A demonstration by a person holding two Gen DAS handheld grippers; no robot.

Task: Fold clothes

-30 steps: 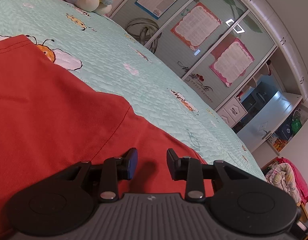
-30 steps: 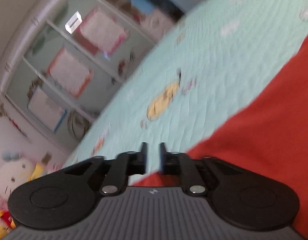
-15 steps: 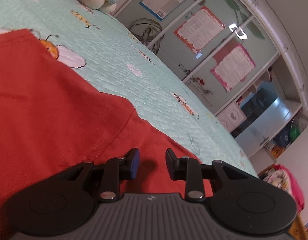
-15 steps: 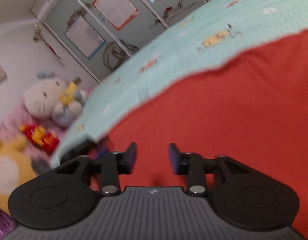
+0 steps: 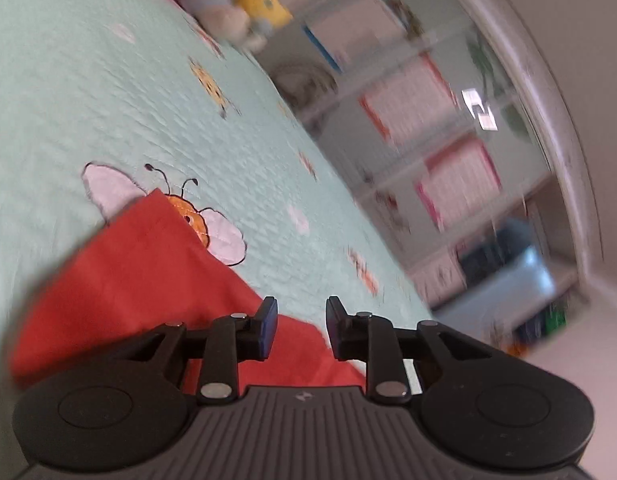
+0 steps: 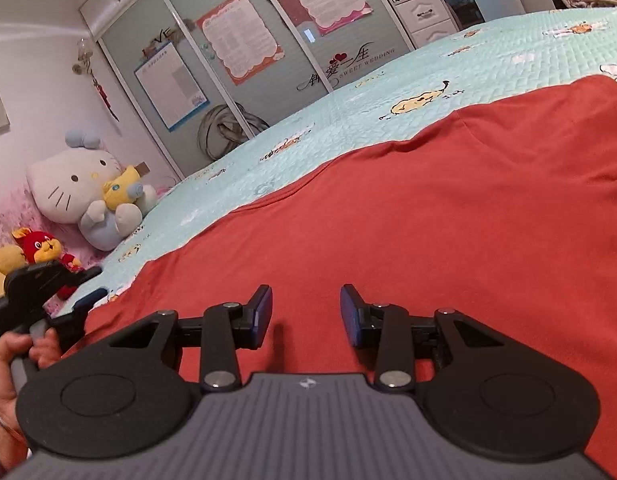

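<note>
Two grippers: both hovered low over a red garment (image 6: 448, 220) that lay spread flat on a mint quilted bedspread (image 6: 488, 68).
Right gripper (image 6: 306, 312): pointed slightly downward over the cloth's middle; its jaws stood apart and were closing, with nothing between them.
Left gripper (image 5: 300, 326): tilted above the garment's edge, jaws parted, pads clear of the fabric.
Left hand (image 6: 4, 368): seen in the right view, curled round its gripper's handle beside the garment's near corner.
Garment corner: overlapped a bee print (image 5: 196, 220) on the bedspread.
Far end: plush toys (image 6: 84, 196) sat by the wall; a wardrobe (image 6: 244, 52) with posters stood behind.
</note>
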